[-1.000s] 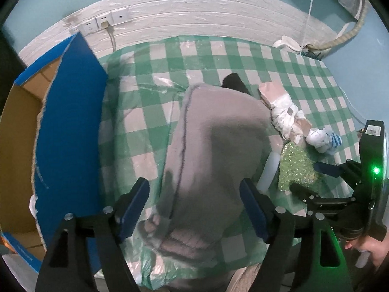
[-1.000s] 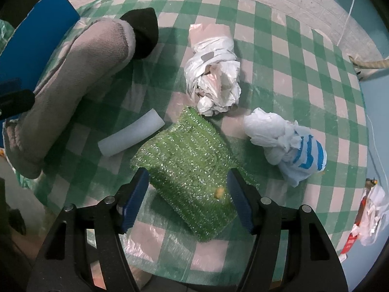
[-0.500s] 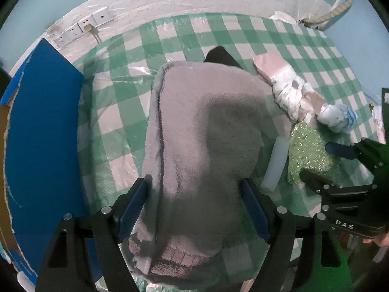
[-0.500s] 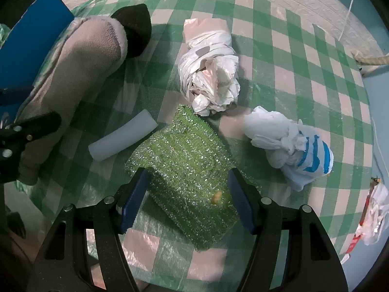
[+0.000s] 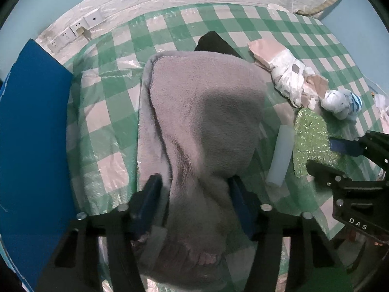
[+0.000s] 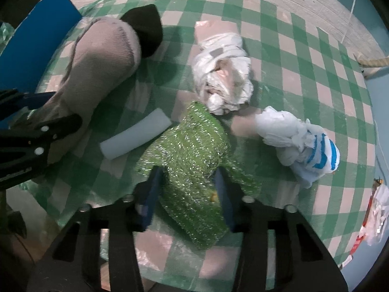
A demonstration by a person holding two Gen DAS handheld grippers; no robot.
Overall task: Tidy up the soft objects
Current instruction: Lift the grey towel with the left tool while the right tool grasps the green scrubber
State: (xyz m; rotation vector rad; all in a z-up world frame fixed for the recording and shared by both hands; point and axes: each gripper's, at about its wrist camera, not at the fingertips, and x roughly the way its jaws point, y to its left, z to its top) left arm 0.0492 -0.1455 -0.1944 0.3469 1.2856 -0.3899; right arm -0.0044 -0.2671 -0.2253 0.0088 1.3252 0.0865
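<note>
A big grey plush pillow [image 5: 204,112] lies on the green checked tablecloth [image 5: 107,112]; it also shows in the right wrist view [image 6: 102,56]. My left gripper [image 5: 194,194] is shut on its near end, which bunches between the blue pads. A black soft piece [image 6: 145,29] sits at its far end. My right gripper [image 6: 187,189] is shut on a glittery green scrub cloth [image 6: 194,150], which buckles up between the pads; it also shows in the left wrist view [image 5: 311,138].
A white foam roll [image 6: 136,136] lies between pillow and green cloth. A white-pink plastic bundle [image 6: 223,77] and a white-blue bundle [image 6: 301,143] lie further right. A blue cardboard box flap [image 5: 31,131] stands left of the table. Wall sockets [image 5: 80,26] are behind.
Both grippers moved forward and closed: the left one onto the pillow's near end, the right one onto the green cloth, which now bunches up.
</note>
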